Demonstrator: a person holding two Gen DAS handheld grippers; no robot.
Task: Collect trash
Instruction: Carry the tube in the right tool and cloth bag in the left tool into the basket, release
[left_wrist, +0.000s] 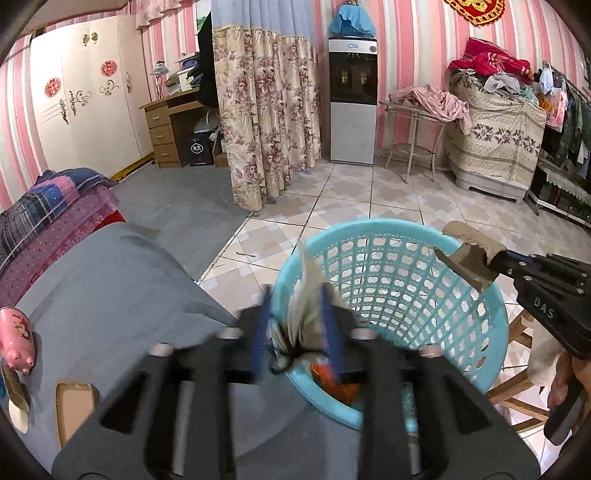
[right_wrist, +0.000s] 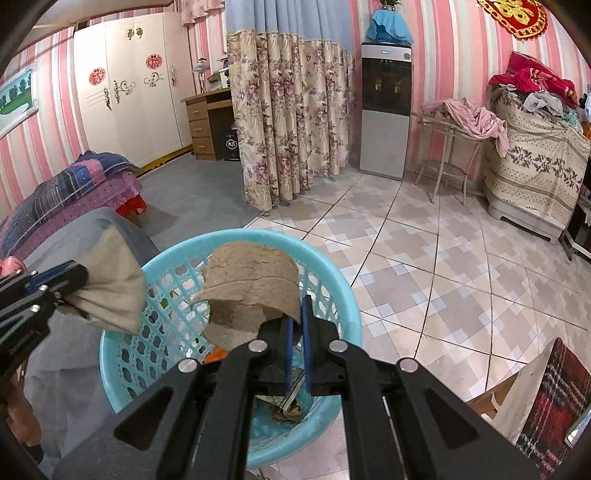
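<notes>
Over the basket (right_wrist: 334, 295), both grippers tilt downward, holding cardboard.

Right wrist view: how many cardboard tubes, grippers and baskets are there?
Torn brown cardboard tubes: 2
Black hand-held grippers: 2
Round light-blue plastic mesh basket: 1
Total: 5
</notes>
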